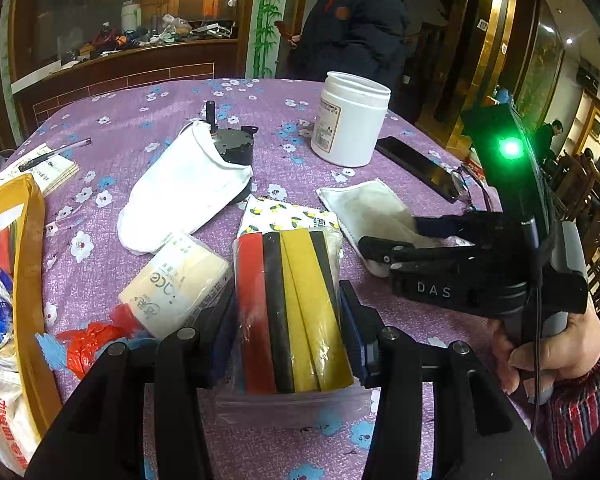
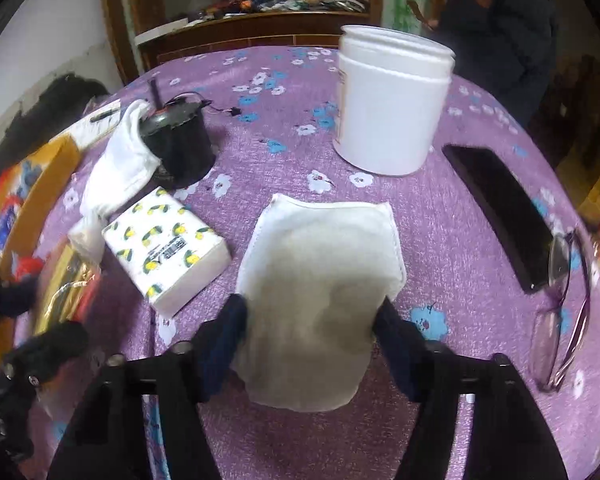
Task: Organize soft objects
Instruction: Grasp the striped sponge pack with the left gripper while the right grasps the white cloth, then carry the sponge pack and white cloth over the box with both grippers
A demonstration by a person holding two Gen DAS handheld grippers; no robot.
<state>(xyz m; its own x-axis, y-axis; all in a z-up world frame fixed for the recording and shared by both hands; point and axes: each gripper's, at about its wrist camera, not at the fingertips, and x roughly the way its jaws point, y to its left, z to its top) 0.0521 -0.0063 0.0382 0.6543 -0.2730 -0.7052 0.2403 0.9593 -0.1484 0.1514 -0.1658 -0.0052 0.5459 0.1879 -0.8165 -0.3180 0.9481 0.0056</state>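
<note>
Plastic-wrapped sponge pack (image 1: 296, 312), striped red, black and yellow, sits clamped between the fingers of your left gripper (image 1: 288, 344); pads press both long sides, so that one is gripped firm. It lies low over the purple floral tablecloth (image 1: 148, 120), one end overlapping the lemon-print tissue pack (image 1: 284, 212).

Your right gripper (image 2: 310, 332) has its jaws around the near end of the white cloth pouch (image 2: 320, 280), which lies flat on the cloth. The navy pads look to touch the fabric edges on both sides, but I can't tell from this angle whether they actually squeeze it, so treat it as not yet secured.

Around you: a cream wrapped roll (image 1: 176, 280) just left of the sponges, a white sock (image 1: 180, 196) draped on a black motor (image 1: 236, 144), a white jar (image 2: 392, 108) beyond the pouch, a black phone (image 2: 496, 208) and glasses (image 2: 560, 308) on its right, and a yellow box (image 1: 28, 280) with packets at the far left.

Risks:
- Pouch is limp; a grip on the edges alone will likely let it fold and slip out when lifted.
- Slick wrap on the sponges may slide if you tilt the left gripper.
- Swinging right could sweep the glasses or phone.
- Both grippers are near each other; crossing paths may collide.
</note>
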